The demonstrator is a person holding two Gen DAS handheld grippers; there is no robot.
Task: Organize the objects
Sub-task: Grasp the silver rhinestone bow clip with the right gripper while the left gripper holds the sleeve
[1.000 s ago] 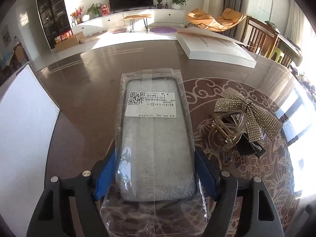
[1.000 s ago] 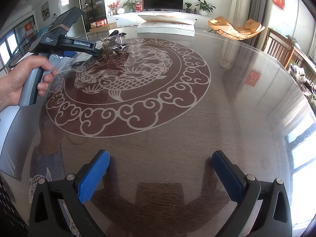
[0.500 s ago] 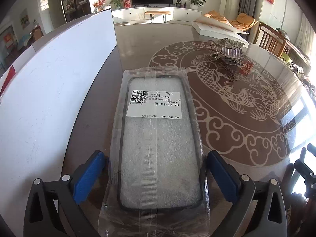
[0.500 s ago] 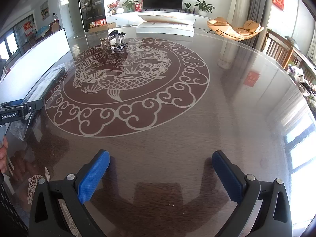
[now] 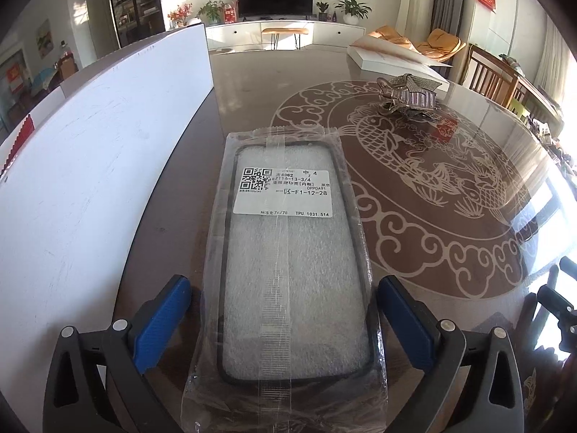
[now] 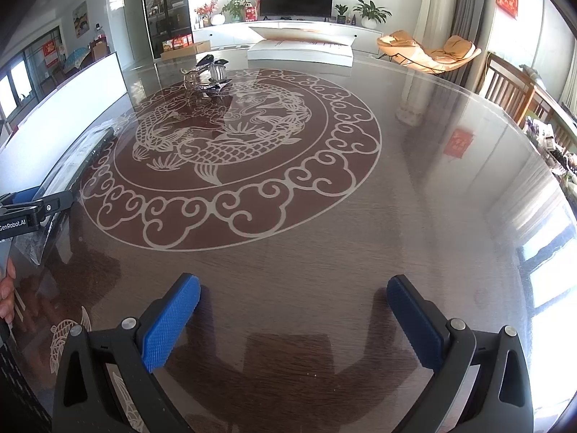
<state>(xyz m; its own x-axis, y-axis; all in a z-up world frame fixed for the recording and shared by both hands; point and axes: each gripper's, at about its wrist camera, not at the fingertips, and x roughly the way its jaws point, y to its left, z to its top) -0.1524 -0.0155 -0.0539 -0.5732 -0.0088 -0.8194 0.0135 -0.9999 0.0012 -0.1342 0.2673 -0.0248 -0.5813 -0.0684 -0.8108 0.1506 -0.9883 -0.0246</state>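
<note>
1. Setting: a sunlit living room; a round dark wooden desk [image 6: 324,252] under a glossy top, with a pale fish-and-cloud medallion [image 6: 230,151] at its centre.
2. Left claw [image 5: 285,321]: spread wide, blue pads clear of the package on both sides, nothing pinched.
3. Phone case [image 5: 288,259]: black-rimmed, sealed in a clear plastic bag with a white printed label [image 5: 283,191] near its far end. It lies flat on the desk between the left claw's fingers, lengthwise away from the camera, touching neither pad. In the right wrist view only its edge shows at the far left, beside the left claw's body.
4. Right claw [image 6: 294,321]: spread wide over bare desk, nothing between its blue pads.
5. White board [image 5: 90,166]: standing on edge along the left side of the phone case, near it but apart.
6. Hair clip [image 5: 405,95]: metallic, with a sparkly bow, resting on the far part of the medallion, well apart from the phone case.
7. White flat box [image 6: 301,48]: at the far edge of the desk.
8. Background: television [image 6: 295,0] on a low white cabinet, potted plants, an orange lounge chair [image 6: 429,52].
</note>
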